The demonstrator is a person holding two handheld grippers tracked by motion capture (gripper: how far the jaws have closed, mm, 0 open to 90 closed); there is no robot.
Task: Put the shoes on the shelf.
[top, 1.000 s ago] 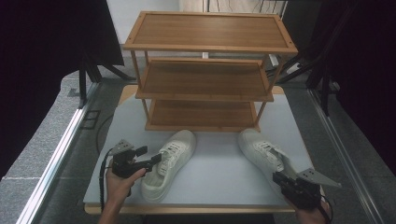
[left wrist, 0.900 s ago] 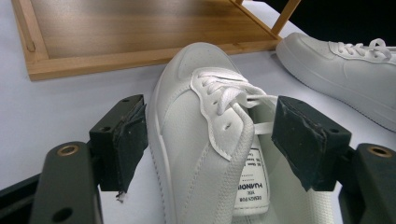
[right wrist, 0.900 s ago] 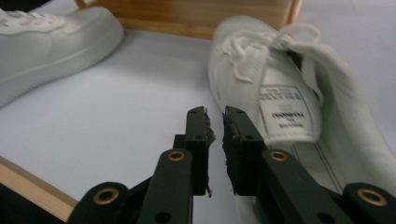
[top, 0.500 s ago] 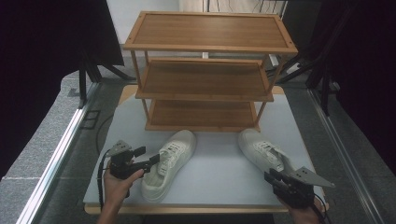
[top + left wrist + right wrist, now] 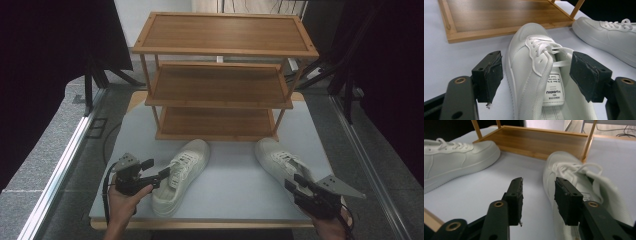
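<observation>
White sneakers (image 5: 181, 175) (image 5: 279, 164) lie toes toward the bamboo shoe rack (image 5: 220, 85), left gripper (image 5: 156, 175) wide open straddling one collar, right gripper (image 5: 296, 182) just opening, half-open, empty.

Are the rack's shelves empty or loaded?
Empty. All three shelves of the rack show bare wood in the high view; both shoes, left and right, lie on the table in front.

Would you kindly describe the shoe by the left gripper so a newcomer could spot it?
Find the bamboo rack on the grey table. Two white sneakers lie before it; this sneaker is the left one, its heel between the left gripper's open jaws.
</observation>
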